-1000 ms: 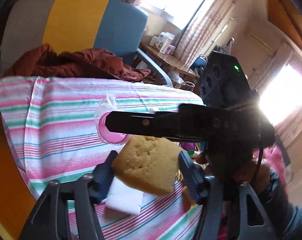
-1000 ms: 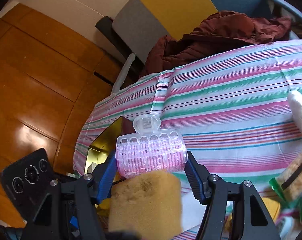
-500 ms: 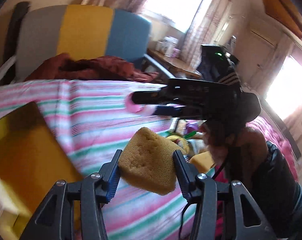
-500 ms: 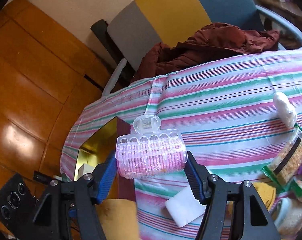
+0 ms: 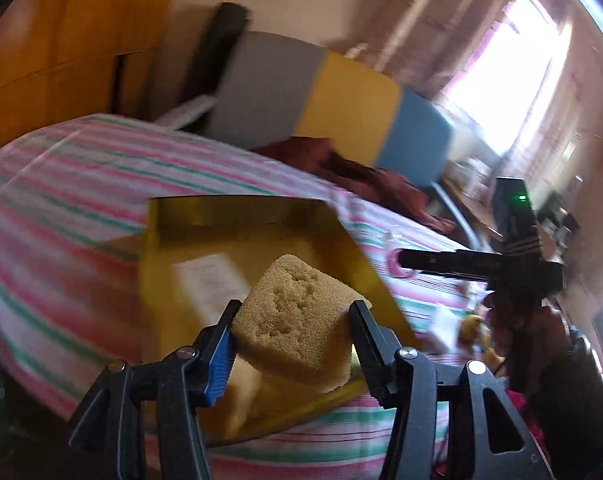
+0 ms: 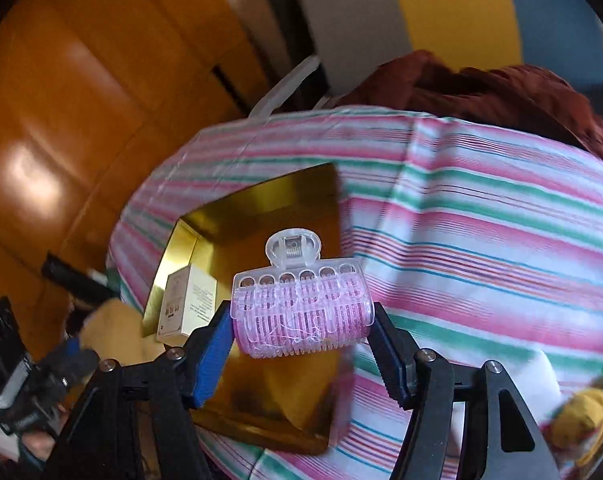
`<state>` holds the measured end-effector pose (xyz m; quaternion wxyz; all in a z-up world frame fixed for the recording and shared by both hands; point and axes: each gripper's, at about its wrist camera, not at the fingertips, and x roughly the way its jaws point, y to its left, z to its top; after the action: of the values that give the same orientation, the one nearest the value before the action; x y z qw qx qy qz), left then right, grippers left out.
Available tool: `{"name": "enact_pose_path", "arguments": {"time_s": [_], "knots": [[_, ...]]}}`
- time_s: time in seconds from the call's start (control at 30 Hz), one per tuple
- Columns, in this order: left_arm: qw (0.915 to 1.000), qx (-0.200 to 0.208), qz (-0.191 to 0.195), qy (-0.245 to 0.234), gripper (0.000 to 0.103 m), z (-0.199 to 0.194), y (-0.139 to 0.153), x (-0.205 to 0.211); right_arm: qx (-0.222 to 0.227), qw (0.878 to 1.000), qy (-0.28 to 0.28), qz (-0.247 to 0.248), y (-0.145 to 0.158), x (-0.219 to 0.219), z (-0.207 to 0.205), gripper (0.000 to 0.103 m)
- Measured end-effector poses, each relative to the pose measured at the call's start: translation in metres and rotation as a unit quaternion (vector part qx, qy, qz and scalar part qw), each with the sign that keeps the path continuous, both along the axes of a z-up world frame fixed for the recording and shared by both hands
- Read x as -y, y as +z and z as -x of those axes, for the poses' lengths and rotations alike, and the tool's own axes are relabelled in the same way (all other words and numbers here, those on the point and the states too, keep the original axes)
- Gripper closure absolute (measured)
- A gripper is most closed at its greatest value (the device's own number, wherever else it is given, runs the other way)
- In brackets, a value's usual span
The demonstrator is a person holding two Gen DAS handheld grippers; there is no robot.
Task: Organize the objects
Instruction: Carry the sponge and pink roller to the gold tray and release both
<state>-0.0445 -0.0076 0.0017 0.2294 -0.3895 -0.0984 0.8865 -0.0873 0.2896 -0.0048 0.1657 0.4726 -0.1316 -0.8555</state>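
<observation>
left wrist view:
left gripper (image 5: 291, 336): closed on the sponge (image 5: 297, 320); its jaws have just been opening a little, yet both pads press the sponge's sides.
sponge position: held in the air over the near part of the gold box (image 5: 237, 216).
gold box: open, sits on the striped tablecloth (image 5: 61, 184); a pale card or small carton inside, blurred.
right gripper in this view: seen from the side at the right, a bit of pink at its tip, grip not readable here.
background: chair (image 5: 325, 100) with grey, yellow and blue panels, dark red cloth (image 5: 361, 172) draped by it.

right wrist view:
right gripper (image 6: 301, 320): clamped on the hair roller (image 6: 301, 312), 1 pad on each end.
hair roller position: pink with a clear clip on top, held above the right half of the gold box (image 6: 261, 200), not touching it.
box contents: 1 small white carton (image 6: 185, 304) against the left wall; nothing else clear.
left gripper in this view: bottom left, blurred, yellowish blob beside it is probably the sponge.
leftovers: a white pad (image 6: 541, 380) and a yellow thing (image 6: 585, 404) with other bits on the cloth at the right, well apart from the box.

progress:
done: 1 carton looks packed; 2 items picked up and brought over the box.
left: drop sponge and roller in, then fetch the pile at the right; roughly early to mid task, as a guess.
</observation>
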Motion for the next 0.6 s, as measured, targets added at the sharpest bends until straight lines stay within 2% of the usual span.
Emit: {"name": "enact_pose_path", "arguments": {"time_s": [0.07, 0.17, 0.23, 0.27, 0.33, 0.5, 0.6], "knots": [[0.9997, 0.005, 0.004, 0.025, 0.048, 0.004, -0.006, 0.013, -0.001, 1.000, 0.006, -0.024, -0.002, 0.015, 0.014, 0.037], [0.9992, 0.011, -0.015, 0.036, 0.048, 0.004, -0.010, 0.027, -0.009, 0.999, 0.001, -0.044, 0.001, 0.035, 0.040, 0.036], [0.9993, 0.005, -0.016, 0.032, 0.048, 0.001, -0.008, 0.028, -0.021, 0.998, -0.015, -0.052, 0.004, 0.039, 0.055, 0.024], [0.9995, 0.005, -0.016, 0.027, 0.048, 0.000, -0.009, 0.026, -0.028, 0.997, -0.034, -0.063, 0.005, 0.039, 0.062, 0.013], [0.9998, 0.002, -0.007, 0.019, 0.048, -0.006, -0.009, 0.023, -0.031, 0.996, -0.053, -0.069, 0.006, 0.036, 0.066, 0.012], [0.9994, 0.001, 0.008, -0.033, 0.048, -0.016, -0.016, 0.003, -0.020, 0.996, -0.055, -0.062, 0.000, 0.029, 0.050, 0.012], [0.9974, -0.002, 0.033, -0.063, 0.048, -0.023, -0.020, -0.015, -0.006, 0.997, -0.062, -0.054, -0.009, 0.019, 0.030, 0.009]]}}
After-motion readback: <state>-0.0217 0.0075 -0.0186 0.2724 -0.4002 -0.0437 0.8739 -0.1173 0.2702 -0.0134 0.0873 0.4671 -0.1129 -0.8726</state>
